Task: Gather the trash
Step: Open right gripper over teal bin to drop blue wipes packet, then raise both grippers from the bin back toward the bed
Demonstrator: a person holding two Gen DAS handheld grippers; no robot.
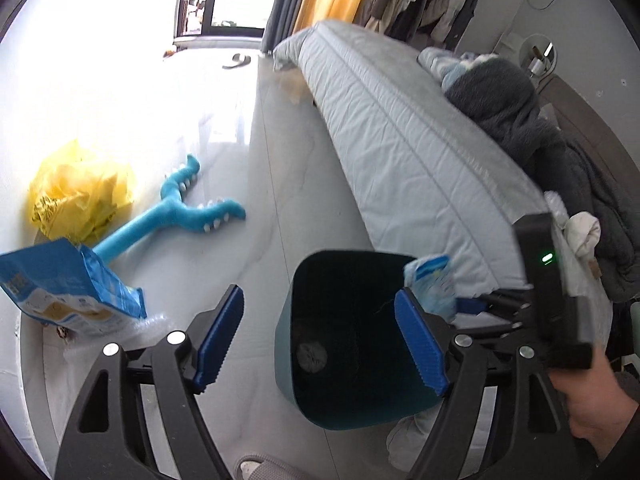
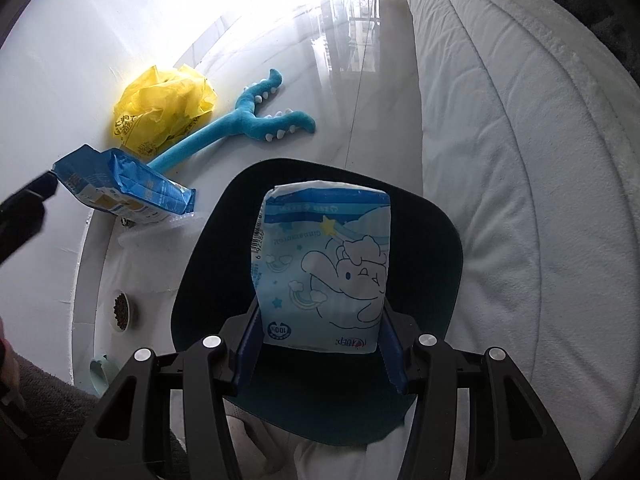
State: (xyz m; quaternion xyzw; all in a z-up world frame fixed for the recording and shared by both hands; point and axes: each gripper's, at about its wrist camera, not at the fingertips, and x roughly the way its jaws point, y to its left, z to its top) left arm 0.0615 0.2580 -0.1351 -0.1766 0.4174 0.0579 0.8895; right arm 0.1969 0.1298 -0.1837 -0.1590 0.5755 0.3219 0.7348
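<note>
Right gripper [image 2: 320, 344] clamping a pale blue cartoon-printed packet [image 2: 322, 268] between blue pads, pads pressing both side edges. Packet standing upright out of the jaws, directly over the dark mouth of the bin [image 2: 208, 280]. From the left wrist view, same packet [image 1: 430, 284] showing just beyond the right-hand pad, at the bin [image 1: 304, 400] rim.

Left gripper [image 1: 320, 344] standing wide apart, holding nothing; only floor and bin interior showing between the pads. Something round and grey lying at the bin bottom, too dim to identify.

Still lying on the floor, ahead and left of both sets of jaws: blue bag [image 2: 120, 192], torn open, with clear wrap [image 2: 160, 236] beneath it; crumpled yellow bag [image 2: 164, 108] farther out; teal plush toy [image 2: 240, 124] stretching beside the two bags.

Bed [image 2: 520, 160] running along right of the jaws. Small bowl [image 2: 120, 312] of dark pellets sitting low left of the right gripper. Hand [image 1: 596, 412] gripping the right gripper's housing at far right.
</note>
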